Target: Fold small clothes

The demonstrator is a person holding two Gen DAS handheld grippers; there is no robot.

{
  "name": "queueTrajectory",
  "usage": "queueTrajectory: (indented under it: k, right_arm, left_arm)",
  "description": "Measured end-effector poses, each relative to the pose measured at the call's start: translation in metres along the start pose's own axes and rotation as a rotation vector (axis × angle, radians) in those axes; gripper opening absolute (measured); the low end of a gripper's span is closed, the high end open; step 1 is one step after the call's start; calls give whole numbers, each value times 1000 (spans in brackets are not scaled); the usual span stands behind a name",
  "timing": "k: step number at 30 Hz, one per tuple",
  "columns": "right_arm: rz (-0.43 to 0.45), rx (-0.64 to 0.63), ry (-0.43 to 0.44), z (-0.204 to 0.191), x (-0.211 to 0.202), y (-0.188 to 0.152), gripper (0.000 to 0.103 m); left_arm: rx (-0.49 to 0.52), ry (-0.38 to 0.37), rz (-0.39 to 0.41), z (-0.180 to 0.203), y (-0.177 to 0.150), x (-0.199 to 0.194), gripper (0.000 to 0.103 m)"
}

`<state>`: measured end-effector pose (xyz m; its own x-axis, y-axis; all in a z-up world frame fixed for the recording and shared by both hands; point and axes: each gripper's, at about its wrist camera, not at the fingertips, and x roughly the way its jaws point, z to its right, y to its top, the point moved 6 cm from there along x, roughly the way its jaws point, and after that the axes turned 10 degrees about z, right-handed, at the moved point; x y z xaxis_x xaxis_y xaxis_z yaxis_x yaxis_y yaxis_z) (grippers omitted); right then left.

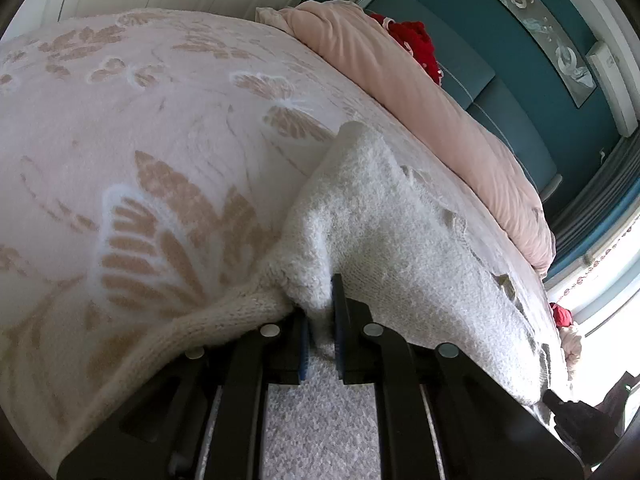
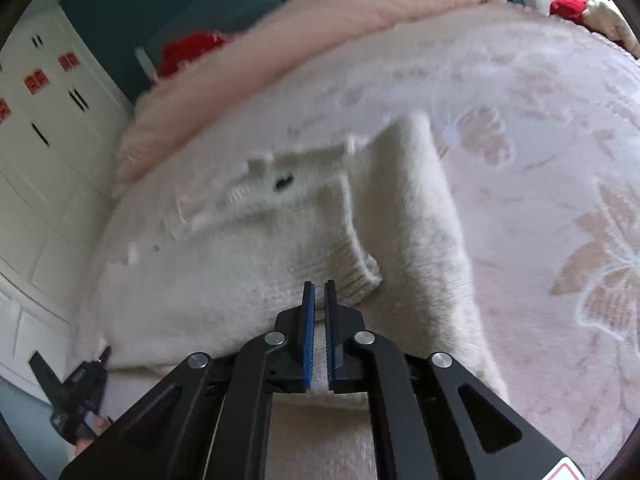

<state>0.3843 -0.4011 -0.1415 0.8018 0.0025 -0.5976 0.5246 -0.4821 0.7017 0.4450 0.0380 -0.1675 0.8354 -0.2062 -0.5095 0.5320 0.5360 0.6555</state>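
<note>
The left hand-held gripper [image 1: 322, 320] is clamped on a bunched fold of a white knitted sweater [image 1: 400, 232]; its blue-padded jaws stand close together with the fuzzy cloth squeezed between them. From that pinch the sweater runs up toward 12 o'clock to a rounded corner, and out toward 3 and 4 o'clock as a broad flat panel. A ribbed sleeve [image 1: 224, 312] trails from the jaws toward 8 o'clock, curving along the near edge of the bed.

The right hand-held gripper [image 2: 319, 286] is nearly closed, and a strip of white cloth sits between the blue pads low down near their base, so it grips the sweater's near edge. Just beyond its tips, toward 1 o'clock, lies a ribbed cuff [image 2: 360, 272] folded over the body of the sweater. The body spreads toward 10 and 11 o'clock, where a small dark mark [image 2: 283, 182] shows on the knit, though that part is blurred. A second thick band of the sweater runs from 12 toward 4 o'clock on the right.

The sweater is cream-white, loosely knitted and fluffy, with ribbed edges. It lies on a pale pink blanket [image 1: 140, 140] patterned with tan butterflies, which covers the bed. Beyond it at 1 o'clock in the left view a pink duvet [image 1: 420, 92] is heaped, with something red [image 1: 416, 40] behind it against a teal wall [image 1: 500, 40].

In the right view the left hand-held gripper shows at 8 o'clock, at the sweater's far corner.
</note>
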Motion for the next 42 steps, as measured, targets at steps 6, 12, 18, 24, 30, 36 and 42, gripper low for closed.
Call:
queueTrajectory:
  k: [6, 12, 18, 24, 30, 36, 42]
  right_arm:
    - [-27, 80, -50, 20, -41, -17, 21]
    - [-63, -47, -109, 45, -170, -73, 63]
    - [-224, 53, -123, 82, -249, -175, 67]
    - [-192, 151, -8, 66, -259, -207, 77]
    - [-136, 230, 48, 50, -234, -198, 73]
    - [-122, 296, 67, 37, -235, -185, 12]
    - [-54, 184, 116, 13, -298, -155, 8]
  left_arm:
    - [-18, 4, -46, 2, 4, -5, 12]
    - [-12, -35, -170, -21, 8, -109, 83]
    - [-47, -2, -316, -91, -33, -221, 90]
    - [-126, -73, -296, -91, -67, -257, 95]
    - [-157, -77, -297, -67, -77, -239, 83]
    - [-154, -49, -399, -52, -80, -233, 6]
    - [-111, -97, -341, -38, -42, -292, 5]
